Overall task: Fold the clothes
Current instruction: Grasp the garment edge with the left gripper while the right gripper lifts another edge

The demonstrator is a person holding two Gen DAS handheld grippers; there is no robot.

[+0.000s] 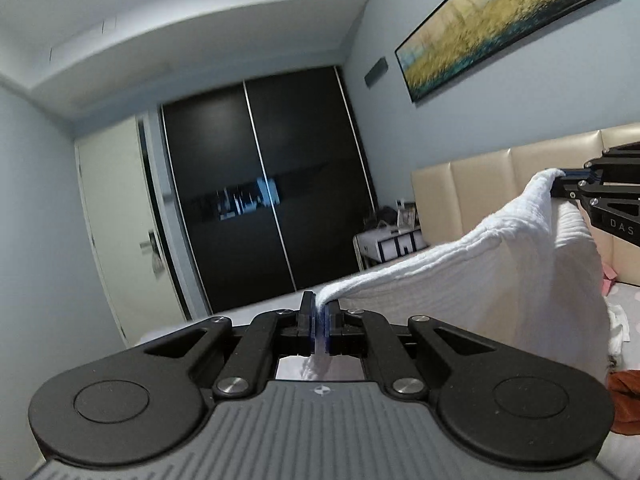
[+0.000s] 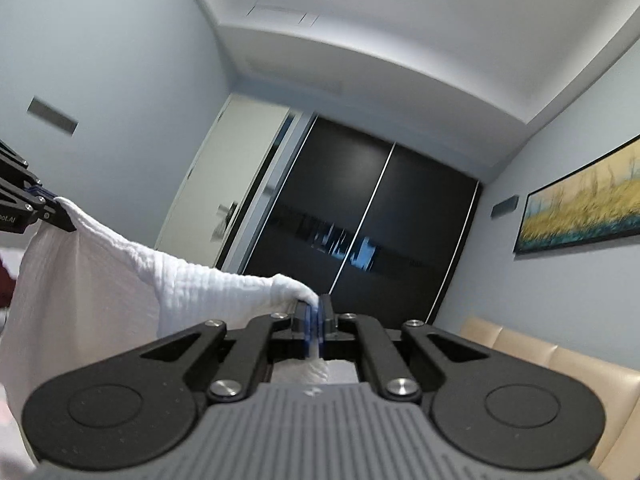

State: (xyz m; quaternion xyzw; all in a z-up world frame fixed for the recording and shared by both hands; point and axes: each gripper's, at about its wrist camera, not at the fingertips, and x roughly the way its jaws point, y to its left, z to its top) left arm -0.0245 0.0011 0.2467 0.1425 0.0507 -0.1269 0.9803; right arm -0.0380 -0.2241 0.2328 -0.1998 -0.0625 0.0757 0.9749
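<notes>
Tools (image 1: 318, 312) (image 2: 315, 316), two, gripping one cloth (image 1: 480, 276).

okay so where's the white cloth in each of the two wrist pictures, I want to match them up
Left wrist view: the white cloth runs from the left tongs at bottom centre up to the right tongs at the right edge.
Right wrist view: the white cloth runs from the right tongs at bottom centre up to the left tongs at the left edge.
Shared landmark: the dark sliding wardrobe doors.
</notes>
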